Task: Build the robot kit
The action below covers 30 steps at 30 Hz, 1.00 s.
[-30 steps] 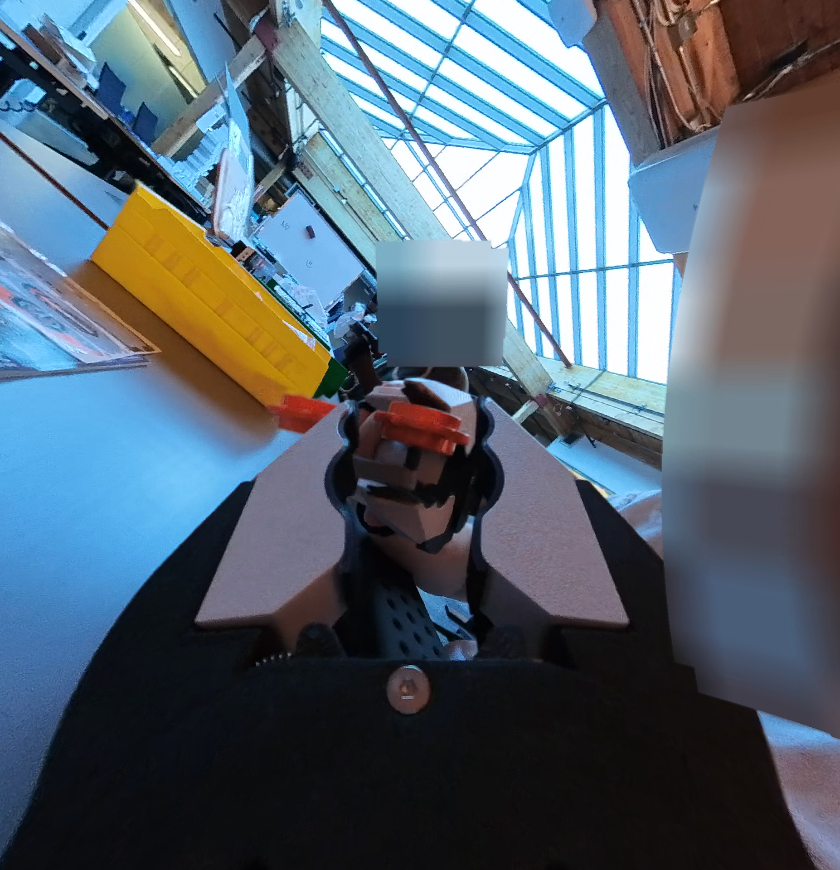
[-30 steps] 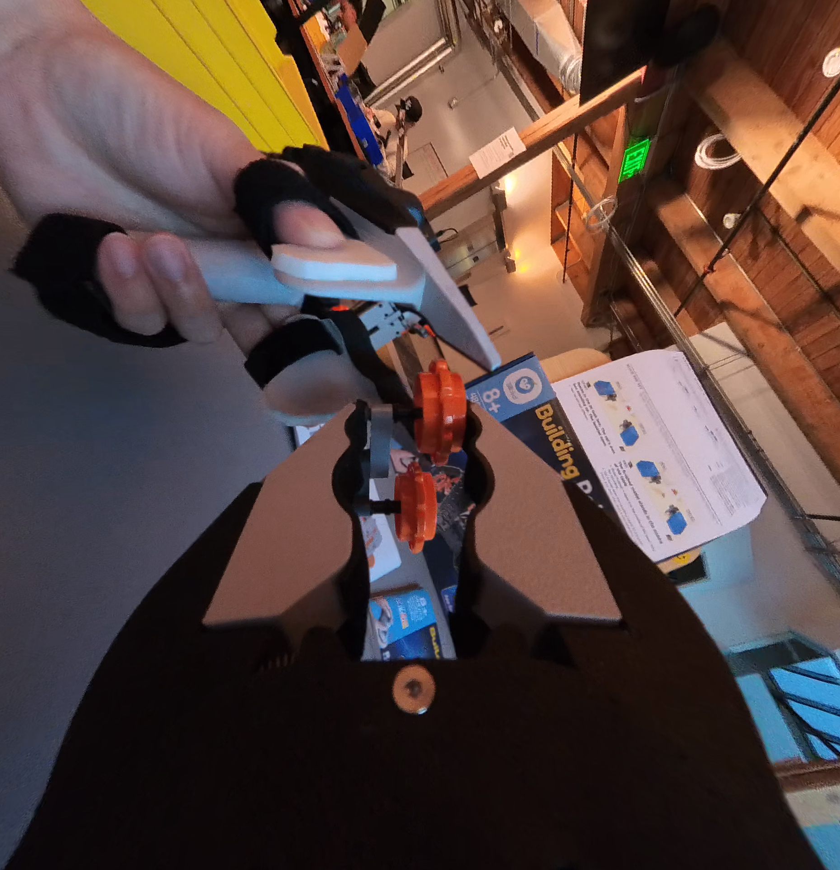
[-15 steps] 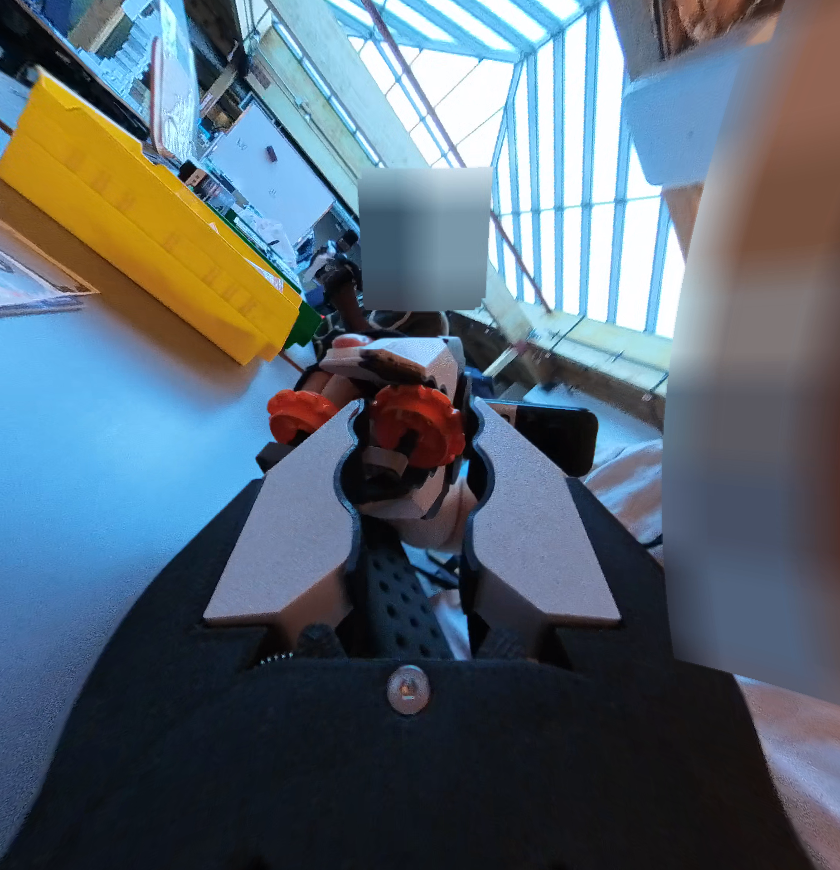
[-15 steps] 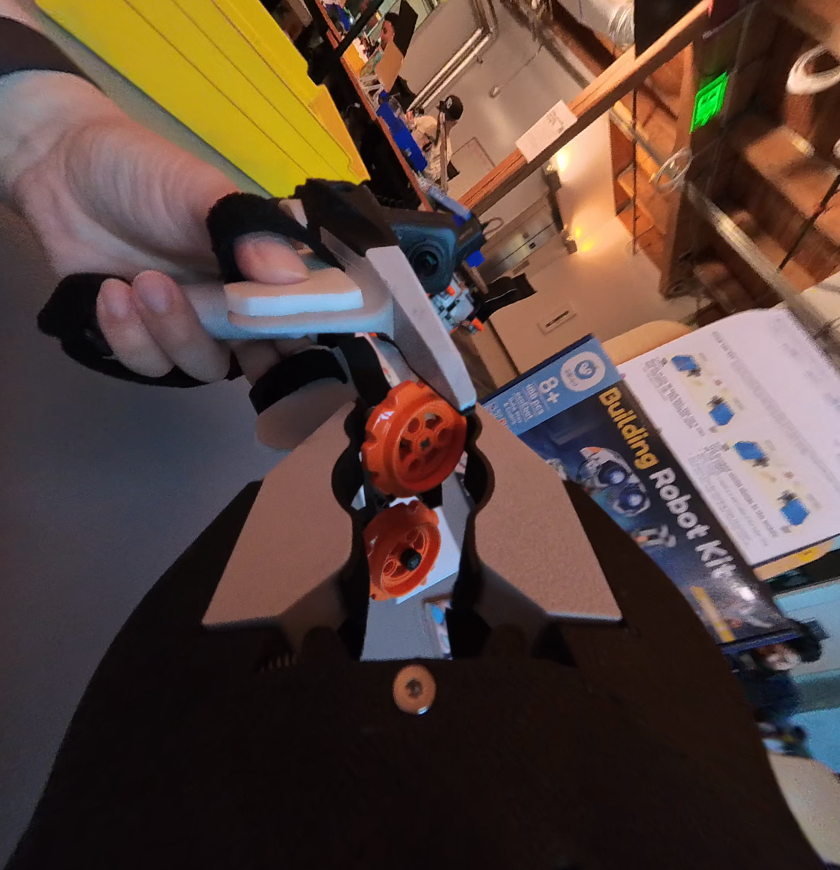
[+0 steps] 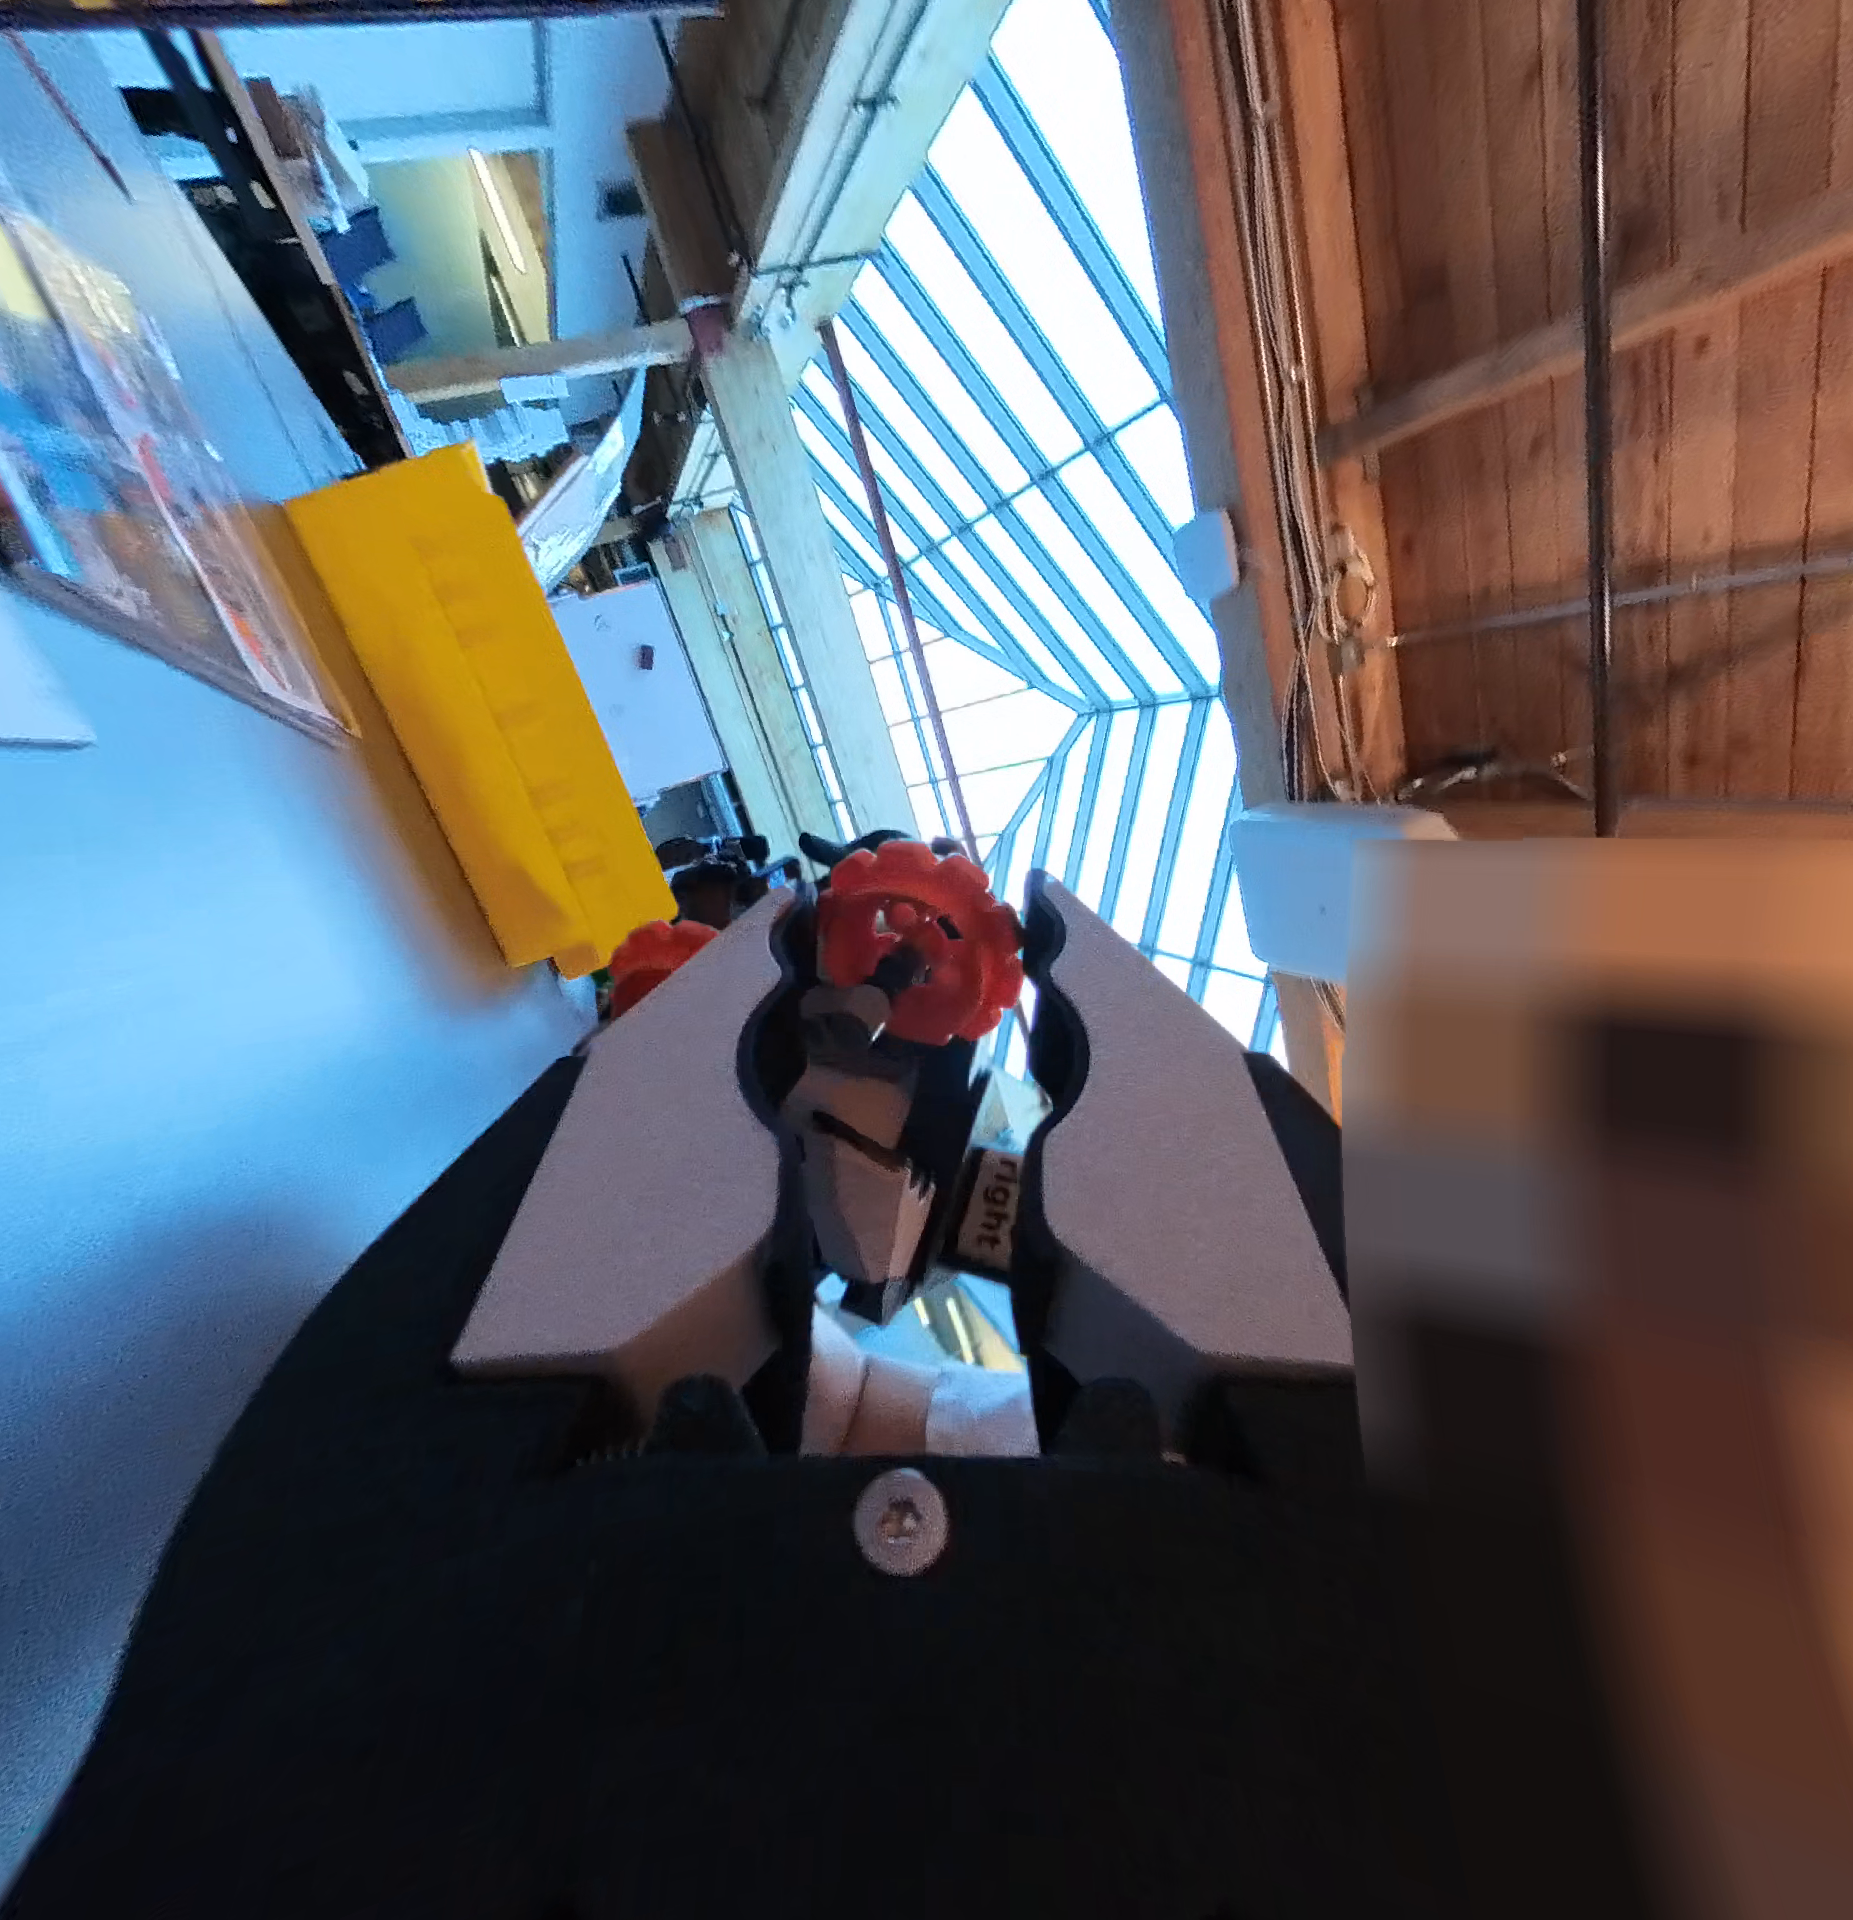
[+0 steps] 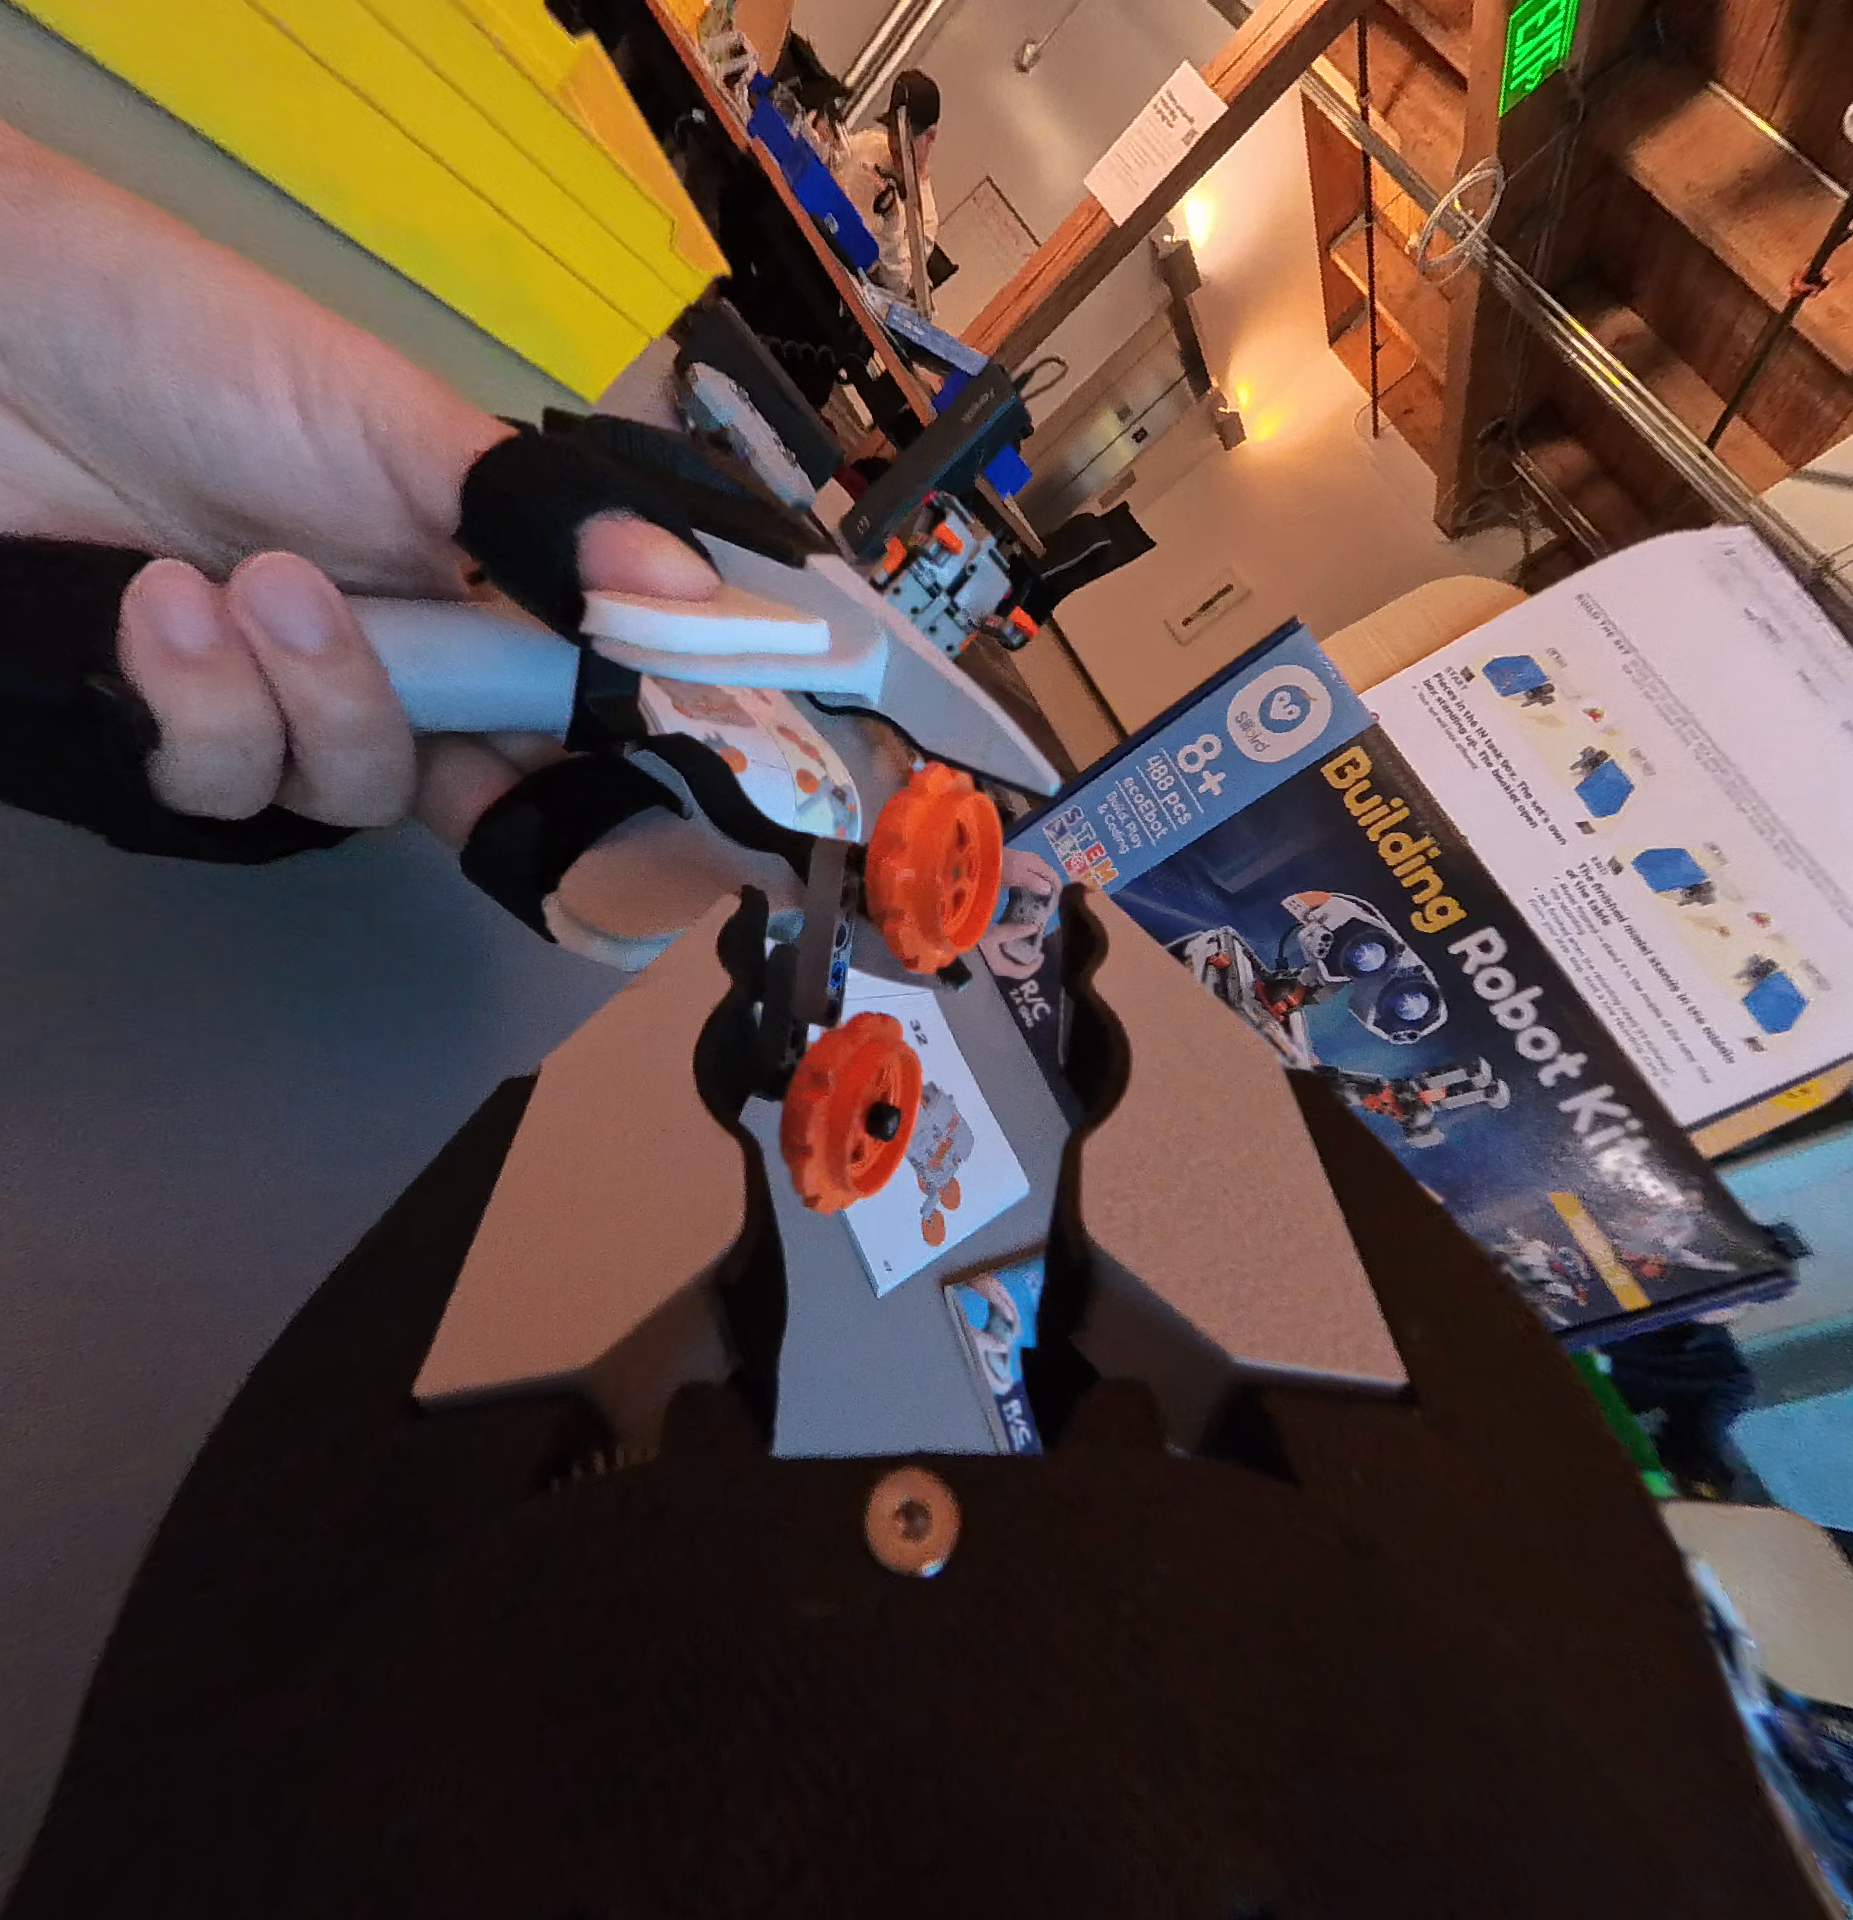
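A workshop with timber ceiling and skylight surrounds a grey bench (image 6: 226, 1195) carrying a yellow bin (image 6: 402, 156), a blue kit box (image 6: 1421, 987) and instruction sheets (image 6: 1680, 779). Both grippers are raised above it, tilted, facing each other. The left gripper (image 6: 922, 821), in a bare hand (image 6: 205, 540), pinches a small grey frame (image 6: 823, 935) bearing two orange wheels (image 6: 932, 862). The right gripper (image 6: 906, 987) stands spread around it, not gripping. If the pinch loosens or the right gripper nudges a wheel, the frame could twist out and drop.
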### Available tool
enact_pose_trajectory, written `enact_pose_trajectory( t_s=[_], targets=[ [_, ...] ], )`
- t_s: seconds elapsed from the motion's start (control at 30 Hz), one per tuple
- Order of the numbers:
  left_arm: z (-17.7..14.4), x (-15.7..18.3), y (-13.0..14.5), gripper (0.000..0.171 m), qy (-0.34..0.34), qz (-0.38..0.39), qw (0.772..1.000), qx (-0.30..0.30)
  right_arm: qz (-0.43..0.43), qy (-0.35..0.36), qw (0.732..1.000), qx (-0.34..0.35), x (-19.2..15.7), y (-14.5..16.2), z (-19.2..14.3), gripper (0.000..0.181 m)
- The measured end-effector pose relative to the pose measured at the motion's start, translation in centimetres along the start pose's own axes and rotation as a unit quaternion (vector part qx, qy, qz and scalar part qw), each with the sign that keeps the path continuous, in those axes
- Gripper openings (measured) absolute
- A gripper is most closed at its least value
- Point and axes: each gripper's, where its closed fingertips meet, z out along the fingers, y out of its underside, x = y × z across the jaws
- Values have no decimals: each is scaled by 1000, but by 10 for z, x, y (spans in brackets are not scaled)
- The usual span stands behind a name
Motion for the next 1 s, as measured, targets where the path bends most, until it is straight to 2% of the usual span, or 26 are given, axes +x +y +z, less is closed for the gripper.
enact_pose_trajectory(
  t_s=[0.03, 0.1, 0.17, 0.23, 0.4, 0.47, 0.53, 0.57, 0.6, 0.63, 0.7, 0.73, 0.77, 0.8, 0.83, 0.9, 0.97, 1.0],
  targets=[
    [-1, -2, -2, 37, -2, -13, 1000, 9, -13, 3, 1000, -10, -2, 1, 2, 54],
    [0, -2, -2, 37, 7, -27, 1000, 13, -38, 7, 999, -31, -6, 4, 5, 40],
    [1, 0, 1, 37, 6, -26, 1000, 8, -53, 24, 998, -5, -2, -5, 0, 26],
    [2, 1, 4, 37, 5, -23, 1000, 2, -34, 22, 999, 4, 0, -8, -4, 15],
    [3, 1, 9, 40, -3, -12, 1000, -23, -1, -3, 1000, 5, 1, -6, -10, 13],
    [3, 3, 14, 44, -21, 43, 997, -67, 39, -21, 999, 19, 3, -8, -14, 13],
    [0, 7, 16, 47, -57, 157, 978, -127, 97, -46, 994, 26, 8, -4, -19, 13],
    [-3, 9, 16, 48, -78, 228, 958, -157, 134, -61, 988, 33, 10, -2, -21, 13],
    [-7, 10, 16, 50, -101, 308, 927, -187, 171, -64, 983, 36, 16, 1, -24, 13],
    [-12, 10, 17, 50, -124, 398, 883, -218, 197, -78, 976, 45, 18, 1, -27, 13],
    [-19, 7, 21, 55, -165, 571, 758, -266, 236, -121, 962, 62, 15, 0, -32, 13],
    [-21, 6, 26, 55, -177, 634, 698, -282, 247, -145, 956, 71, 11, -2, -34, 13],
    [-22, 5, 32, 56, -182, 678, 650, -291, 254, -169, 950, 74, 7, -4, -36, 13],
    [-21, 5, 42, 56, -176, 703, 620, -300, 258, -177, 947, 68, 5, -2, -35, 13],
    [-20, 6, 51, 53, -167, 712, 609, -307, 254, -191, 945, 73, 1, -4, -37, 13],
    [-19, 5, 60, 53, -159, 706, 612, -319, 254, -211, 941, 75, -5, -5, -38, 13],
    [-22, 3, 54, 53, -164, 704, 613, -318, 267, -243, 928, 90, -10, -8, -42, 13],
    [-23, 4, 50, 53, -165, 698, 621, -316, 281, -248, 922, 98, -9, -9, -43, 13]
  ],
)
